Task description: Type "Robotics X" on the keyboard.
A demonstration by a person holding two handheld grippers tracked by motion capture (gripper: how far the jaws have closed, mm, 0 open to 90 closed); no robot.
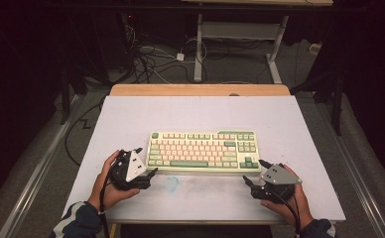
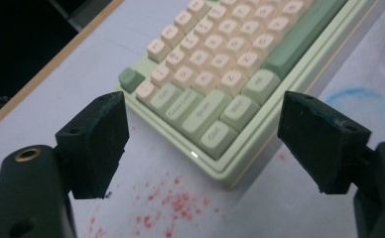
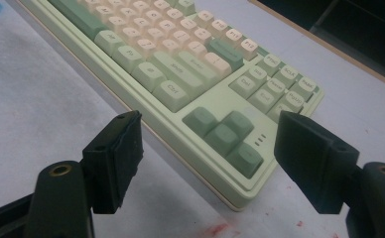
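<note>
Keyboard (image 1: pixel 203 151) was pale green, keys cream-pink in middle, sage green at edges; spacebar (image 1: pixel 189 163) and arrow keys (image 3: pixel 225 135) darker green. Table (image 1: pixel 299 148) under keyboard was white, wooden strip beyond it. Blue smudge (image 1: pixel 171 183) near keyboard front edge; red specks (image 2: pixel 178 203) by its left corner. Both grippers (image 1: pixel 142 171) (image 1: pixel 255 174) black, plates (image 1: pixel 131 166) grey. Sleeves (image 1: pixel 76 223) navy, white-striped.

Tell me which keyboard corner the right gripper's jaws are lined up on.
The near right corner of the keyboard, beside the dark green arrow keys. The right gripper is open, not touching it.
</note>
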